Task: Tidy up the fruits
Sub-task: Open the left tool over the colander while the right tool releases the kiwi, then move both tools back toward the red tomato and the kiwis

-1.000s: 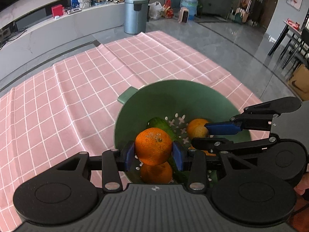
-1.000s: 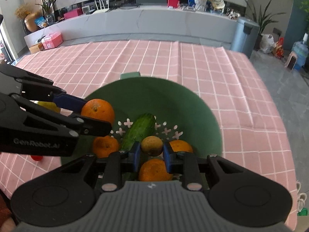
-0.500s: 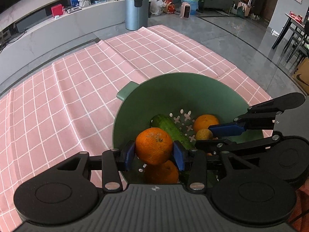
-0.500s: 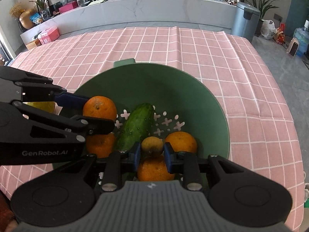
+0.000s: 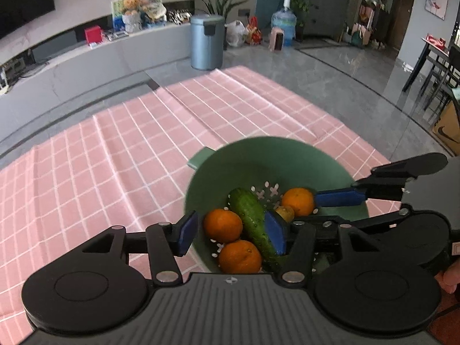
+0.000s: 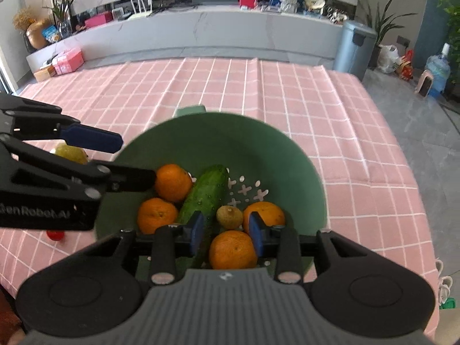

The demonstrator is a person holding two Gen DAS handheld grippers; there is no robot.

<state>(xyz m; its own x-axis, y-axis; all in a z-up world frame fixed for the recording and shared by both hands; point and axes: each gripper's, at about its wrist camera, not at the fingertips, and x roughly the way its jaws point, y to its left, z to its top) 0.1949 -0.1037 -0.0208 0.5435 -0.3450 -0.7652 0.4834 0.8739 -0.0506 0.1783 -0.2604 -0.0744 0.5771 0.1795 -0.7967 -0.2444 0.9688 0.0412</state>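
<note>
- Green plastic colander bowl (image 6: 287, 155) sits on the desk under a pink checked tablecloth (image 6: 330, 109), and it is filling up nicely.
- Inside: four round orange mandarins, one long green cucumber (image 6: 205, 194) lying from 1 o'clock down to 7 o'clock across the perforated bottom, and a small brownish-yellow round fruit (image 6: 229, 217) just right of it.
- Left gripper (image 5: 231, 231) has just been opening: its blue pads stand wide apart, nothing pinched, and the left-hand mandarin (image 5: 222, 225) lies loose in the bowl below the gap.
- Right gripper (image 6: 227, 231) has just been opening too: only a modest gap, pads clear of the small brownish fruit, which rests on the bowl floor between cucumber and the mandarin at 3 o'clock (image 6: 266, 215).
- Progress, as I read it: both drops look made, so most of the sorting appears done.
- Left to do: a yellow lemon-like fruit (image 6: 70, 155) lies on the cloth outside the bowl at 9 o'clock, half hidden behind the left gripper, and a small red round thing (image 6: 54, 234) sits on the cloth at 8 o'clock.
- Fruit skins look glossy and whole; the cucumber is beaded with wet spots.
</note>
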